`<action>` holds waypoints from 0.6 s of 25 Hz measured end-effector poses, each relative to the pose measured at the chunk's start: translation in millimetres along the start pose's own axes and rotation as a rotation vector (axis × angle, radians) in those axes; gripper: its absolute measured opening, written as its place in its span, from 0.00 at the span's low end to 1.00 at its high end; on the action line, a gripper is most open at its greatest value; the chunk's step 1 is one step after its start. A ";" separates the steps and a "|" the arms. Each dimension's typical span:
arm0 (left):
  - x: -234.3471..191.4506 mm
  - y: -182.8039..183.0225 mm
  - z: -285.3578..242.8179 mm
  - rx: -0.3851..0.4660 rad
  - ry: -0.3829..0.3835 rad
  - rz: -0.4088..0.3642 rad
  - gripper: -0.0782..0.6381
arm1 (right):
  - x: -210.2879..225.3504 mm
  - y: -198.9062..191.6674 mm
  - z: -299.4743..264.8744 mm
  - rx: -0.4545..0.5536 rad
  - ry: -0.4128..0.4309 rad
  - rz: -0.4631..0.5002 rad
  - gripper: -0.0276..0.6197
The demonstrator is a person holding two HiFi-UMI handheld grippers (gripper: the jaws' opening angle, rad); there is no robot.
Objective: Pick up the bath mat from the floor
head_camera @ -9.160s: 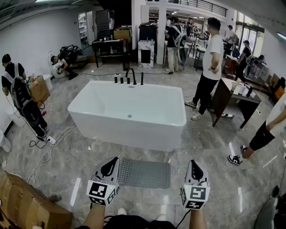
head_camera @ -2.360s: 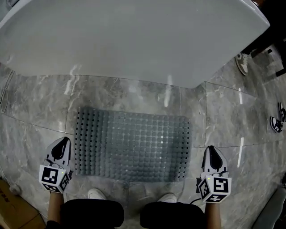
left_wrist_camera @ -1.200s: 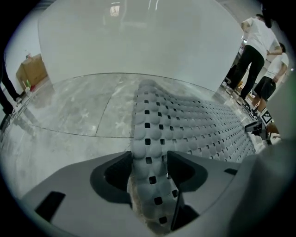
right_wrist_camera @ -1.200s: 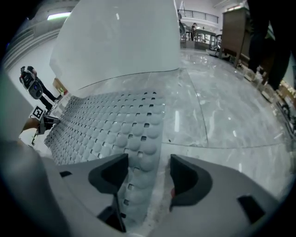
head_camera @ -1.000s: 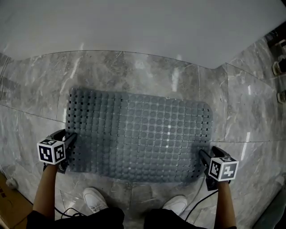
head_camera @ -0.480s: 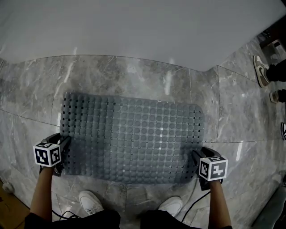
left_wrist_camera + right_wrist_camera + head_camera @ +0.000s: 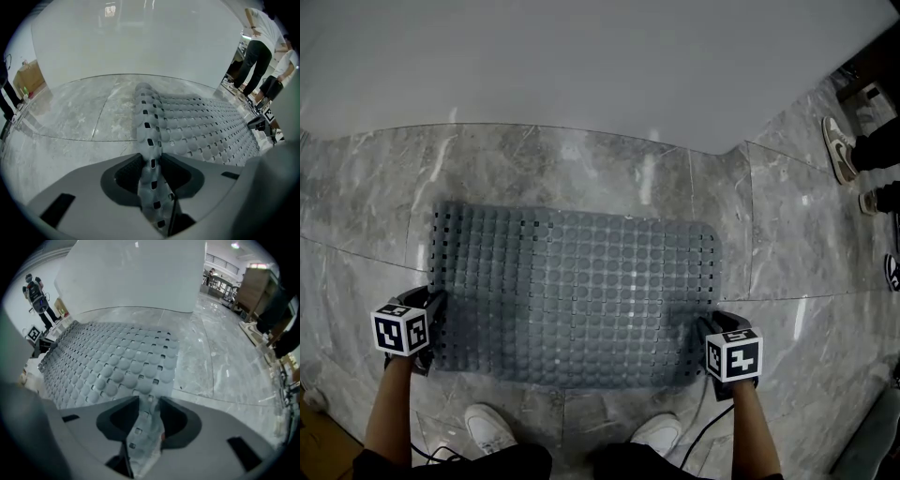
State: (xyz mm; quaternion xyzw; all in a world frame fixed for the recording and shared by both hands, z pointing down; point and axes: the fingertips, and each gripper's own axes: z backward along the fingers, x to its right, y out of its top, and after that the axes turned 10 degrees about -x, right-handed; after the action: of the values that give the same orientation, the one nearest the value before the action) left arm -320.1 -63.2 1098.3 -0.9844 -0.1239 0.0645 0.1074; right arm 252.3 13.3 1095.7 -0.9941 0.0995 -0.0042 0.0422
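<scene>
A grey perforated bath mat [image 7: 577, 291] lies flat on the marble floor in front of the tub. My left gripper [image 7: 431, 314] is at its near left corner and my right gripper [image 7: 703, 330] at its near right corner. In the left gripper view the mat's edge [image 7: 201, 131] rises as a folded ridge, and the left gripper [image 7: 151, 161] pinches it. In the right gripper view the mat [image 7: 108, 362] has its corner crumpled up inside the right gripper [image 7: 149, 405]. Both pairs of jaws have just been closing, and their pads press on the mat.
The white bathtub [image 7: 581, 56] fills the far side. My white shoes [image 7: 492, 427] stand just behind the mat. Another person's shoes [image 7: 836, 150] are at the far right. A cardboard box [image 7: 29, 79] and standing people [image 7: 255, 51] show in the left gripper view.
Both grippers have closed on the mat's near corners, and the near right corner has puckered up. The right gripper has shifted slightly inward; the left has stayed in place.
</scene>
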 end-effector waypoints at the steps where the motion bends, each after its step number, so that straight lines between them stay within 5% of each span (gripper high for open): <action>1: 1.0 0.3 0.2 0.003 -0.003 -0.002 0.29 | -0.8 0.3 0.3 -0.001 -0.010 0.007 0.28; 15: 14.1 3.1 6.3 0.048 -0.029 -0.044 0.19 | -3.5 1.1 2.1 0.023 -0.053 0.045 0.20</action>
State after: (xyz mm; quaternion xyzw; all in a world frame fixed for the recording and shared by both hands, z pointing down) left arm -306.8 -61.3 1090.1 -0.9775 -0.1454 0.0792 0.1304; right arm 248.7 13.1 1093.5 -0.9908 0.1206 0.0221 0.0565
